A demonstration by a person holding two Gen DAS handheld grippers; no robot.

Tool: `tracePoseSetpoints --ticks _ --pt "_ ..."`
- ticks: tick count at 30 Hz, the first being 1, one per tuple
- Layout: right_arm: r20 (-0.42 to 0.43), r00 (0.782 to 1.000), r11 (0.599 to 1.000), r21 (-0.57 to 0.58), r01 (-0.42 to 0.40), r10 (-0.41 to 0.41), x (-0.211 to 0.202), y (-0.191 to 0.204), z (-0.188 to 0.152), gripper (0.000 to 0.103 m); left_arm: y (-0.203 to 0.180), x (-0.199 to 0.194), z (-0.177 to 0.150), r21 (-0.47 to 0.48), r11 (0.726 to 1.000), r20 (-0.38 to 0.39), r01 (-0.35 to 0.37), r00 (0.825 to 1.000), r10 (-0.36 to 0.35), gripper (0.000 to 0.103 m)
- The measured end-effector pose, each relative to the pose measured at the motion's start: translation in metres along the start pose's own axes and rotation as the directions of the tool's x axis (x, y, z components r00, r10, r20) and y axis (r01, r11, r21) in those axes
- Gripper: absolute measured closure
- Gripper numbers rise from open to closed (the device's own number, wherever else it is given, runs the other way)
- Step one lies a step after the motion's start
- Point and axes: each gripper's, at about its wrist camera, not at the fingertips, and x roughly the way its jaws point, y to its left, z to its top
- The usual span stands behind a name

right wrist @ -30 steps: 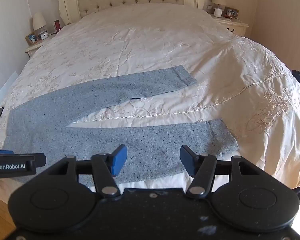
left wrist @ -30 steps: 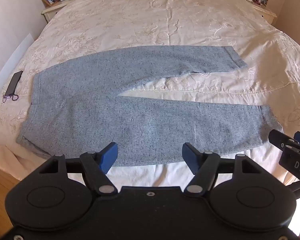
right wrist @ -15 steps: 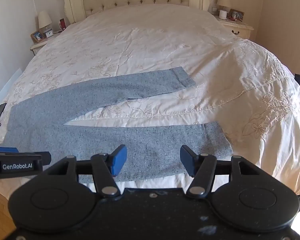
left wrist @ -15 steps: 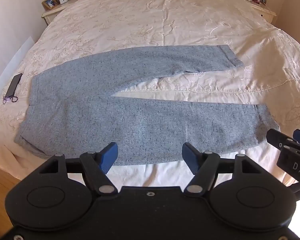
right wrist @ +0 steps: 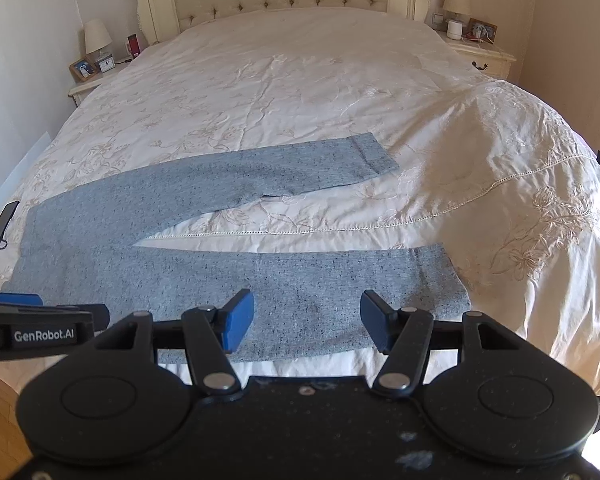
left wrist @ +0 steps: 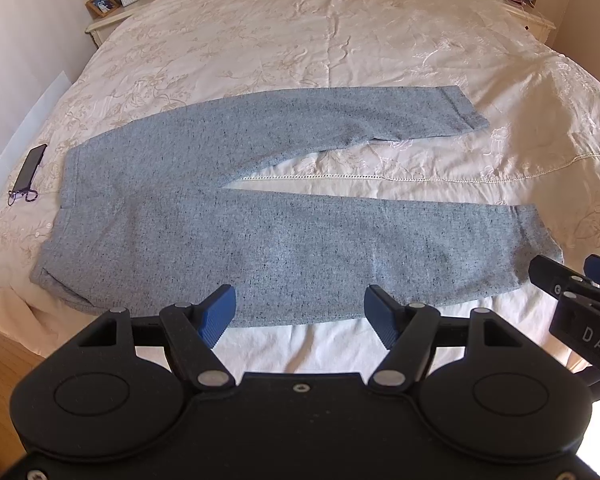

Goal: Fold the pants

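A dark slim phone lies at the bed's left edge, well clear of the work. Beside it, the speckled blue-grey knit pants lie flat on the cream embroidered bedspread, waistband left and legs splayed rightward, probably spread so one leg can fold onto the other. The left hand-held gripper hovers wide open over the near leg; the right hand-held gripper, also wide open, hangs nearer the cuff.

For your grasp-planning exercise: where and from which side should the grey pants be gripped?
Grip the grey pants along the near leg's front edge, coming from the bed's foot: it lies flat, nearest both open tongs, left and right.
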Motion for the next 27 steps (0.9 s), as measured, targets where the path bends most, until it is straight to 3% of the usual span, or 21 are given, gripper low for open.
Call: tracePoseSetpoints --ticks 27 --pt "-0.014 1.0 1.0 -0.007 -0.003 0.003 0.0009 0.0 -0.0042 0.041 -0.0007 -0.0021 -0.0072 0.0 1.0 0.006 -0.012 1.0 0.012 0.032"
